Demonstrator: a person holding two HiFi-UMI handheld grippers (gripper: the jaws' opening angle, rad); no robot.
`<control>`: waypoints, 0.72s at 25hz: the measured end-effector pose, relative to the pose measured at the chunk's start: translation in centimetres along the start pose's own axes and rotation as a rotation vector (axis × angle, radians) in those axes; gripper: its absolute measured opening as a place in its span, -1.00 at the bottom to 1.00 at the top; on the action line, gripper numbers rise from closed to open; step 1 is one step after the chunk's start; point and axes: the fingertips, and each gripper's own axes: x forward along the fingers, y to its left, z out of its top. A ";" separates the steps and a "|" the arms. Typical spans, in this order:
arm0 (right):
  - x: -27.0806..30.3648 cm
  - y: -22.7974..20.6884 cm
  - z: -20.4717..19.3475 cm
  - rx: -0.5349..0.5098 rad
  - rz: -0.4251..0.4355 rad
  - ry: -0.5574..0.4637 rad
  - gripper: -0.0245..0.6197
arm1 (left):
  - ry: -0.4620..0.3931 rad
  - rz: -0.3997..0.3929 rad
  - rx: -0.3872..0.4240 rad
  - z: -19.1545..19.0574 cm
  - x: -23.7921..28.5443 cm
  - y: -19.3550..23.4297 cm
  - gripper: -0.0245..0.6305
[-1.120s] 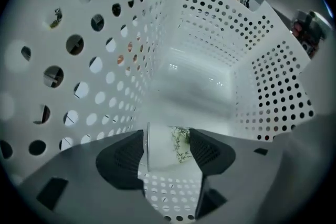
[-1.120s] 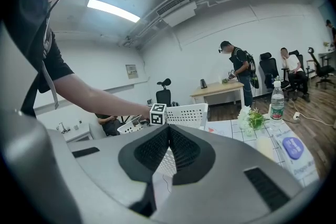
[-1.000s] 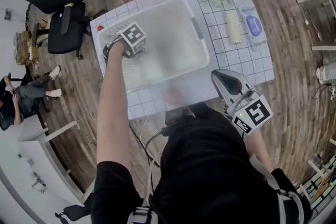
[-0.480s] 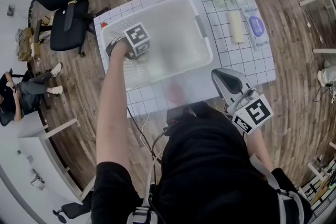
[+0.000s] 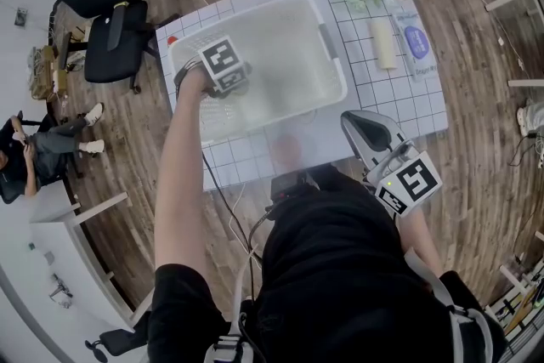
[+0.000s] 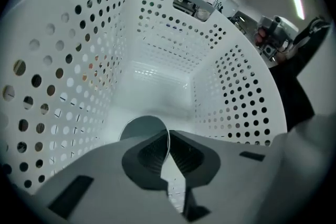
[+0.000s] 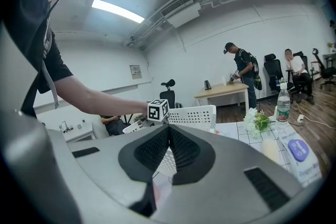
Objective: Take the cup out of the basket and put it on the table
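Fingers of the left gripper [image 6: 168,145] just clamped onto the cup [image 6: 140,127] rim in the basket [image 6: 73,65], right gripper [image 7: 168,132] fingers together, empty.

On my left gripper [image 6: 168,157] the jaws are pale grey with black ribbed pads. They have just been closing on a grey-blue round cup [image 6: 143,131] with a thin pale rim. Around them the white plastic basket [image 6: 79,60] is dotted with rows of round holes. My right gripper [image 7: 168,140] is the same grey and black. Beyond its jaws the white desk [image 7: 231,128] is ruled in a dark square grid, with white-and-green flowers [image 7: 257,120] to the right.
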 end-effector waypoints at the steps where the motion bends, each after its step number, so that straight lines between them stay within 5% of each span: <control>1: 0.1 0.1 0.0 -0.002 0.002 -0.002 -0.88 | -0.013 0.003 0.011 0.2 -0.2 -0.3 -0.86; 10: 1.7 2.2 1.6 -0.057 0.055 -0.029 -0.88 | -0.193 0.118 0.089 3.1 -5.0 -2.7 -0.86; 18: 1.8 4.2 2.8 -0.084 0.077 -0.061 -0.88 | -0.510 0.204 0.121 5.9 -12.1 -7.8 -0.86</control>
